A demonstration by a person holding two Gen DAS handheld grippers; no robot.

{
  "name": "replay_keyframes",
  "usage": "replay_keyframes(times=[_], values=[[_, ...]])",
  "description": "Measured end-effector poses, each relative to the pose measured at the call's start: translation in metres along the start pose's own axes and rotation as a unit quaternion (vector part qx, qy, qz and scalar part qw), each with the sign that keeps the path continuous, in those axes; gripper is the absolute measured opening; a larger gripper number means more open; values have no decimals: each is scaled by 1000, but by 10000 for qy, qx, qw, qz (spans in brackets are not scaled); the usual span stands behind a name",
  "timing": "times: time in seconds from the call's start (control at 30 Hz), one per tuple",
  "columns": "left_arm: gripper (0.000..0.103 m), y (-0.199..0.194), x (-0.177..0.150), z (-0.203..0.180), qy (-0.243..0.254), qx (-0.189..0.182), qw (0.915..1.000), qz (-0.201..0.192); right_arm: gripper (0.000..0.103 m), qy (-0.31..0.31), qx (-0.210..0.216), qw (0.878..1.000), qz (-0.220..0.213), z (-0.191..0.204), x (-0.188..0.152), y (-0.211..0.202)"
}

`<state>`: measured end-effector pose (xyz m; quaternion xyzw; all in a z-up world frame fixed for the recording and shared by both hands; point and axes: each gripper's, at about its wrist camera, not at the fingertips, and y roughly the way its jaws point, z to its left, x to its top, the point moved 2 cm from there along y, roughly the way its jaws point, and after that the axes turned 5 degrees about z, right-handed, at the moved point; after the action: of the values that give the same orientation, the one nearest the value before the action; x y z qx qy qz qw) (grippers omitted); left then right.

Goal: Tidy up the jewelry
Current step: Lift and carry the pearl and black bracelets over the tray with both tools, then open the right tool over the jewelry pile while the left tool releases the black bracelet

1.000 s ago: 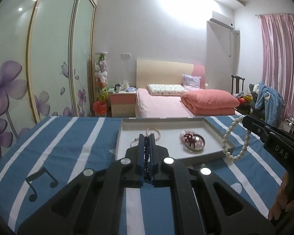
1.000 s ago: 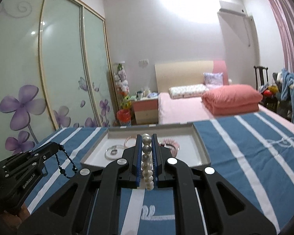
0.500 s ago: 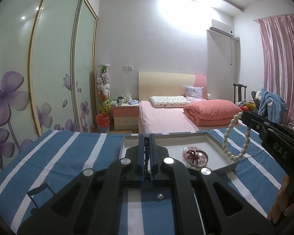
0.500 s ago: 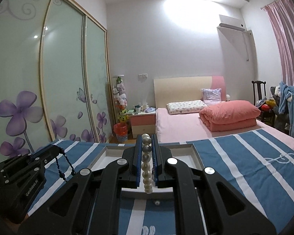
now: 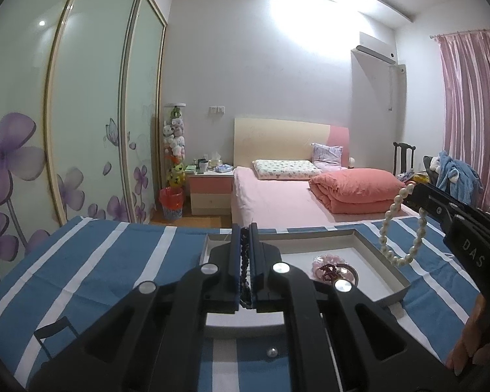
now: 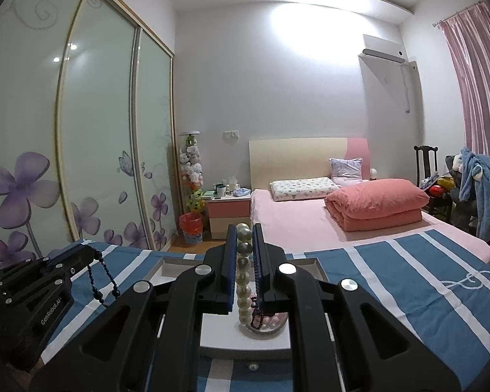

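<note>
Read "DAS" in white on side of my right tongs [image 5: 415,192]. Read "GenRobot.AI" in white on side of my left tongs [image 6: 91,256]. Found no other legible text.

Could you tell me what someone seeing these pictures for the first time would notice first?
Probably the two strings of beads held up over the striped blue cloth: the right gripper is shut on a white pearl bracelet, the left gripper on a dark bead bracelet. Below them lies a shallow grey tray with a small dish of pink jewelry.

left gripper [image 5: 244,233]: clamped, near level | right gripper [image 6: 244,232]: clamped, near level
</note>
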<state>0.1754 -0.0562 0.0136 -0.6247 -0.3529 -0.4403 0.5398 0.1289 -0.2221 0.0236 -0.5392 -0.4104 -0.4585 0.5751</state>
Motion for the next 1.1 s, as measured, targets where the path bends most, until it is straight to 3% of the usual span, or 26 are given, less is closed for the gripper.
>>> replay_keyframes(times=[0.53, 1.03, 1.07, 1.1], values=[[6, 49, 5, 4, -128, -128, 9991, 392, 10, 66, -73, 9993, 359, -7, -1, 45], [6, 107, -2, -3, -126, -267, 9952, 935, 11, 338, 28, 9897, 1393, -19, -18, 118], [7, 110, -2, -2, -176, -282, 9946, 986, 12, 376, 52, 9880, 1498, -20, -20, 121], [8, 111, -2, -1, -220, -292, 9943, 998, 20, 422, 51, 9867, 1571, -22, -21, 123]])
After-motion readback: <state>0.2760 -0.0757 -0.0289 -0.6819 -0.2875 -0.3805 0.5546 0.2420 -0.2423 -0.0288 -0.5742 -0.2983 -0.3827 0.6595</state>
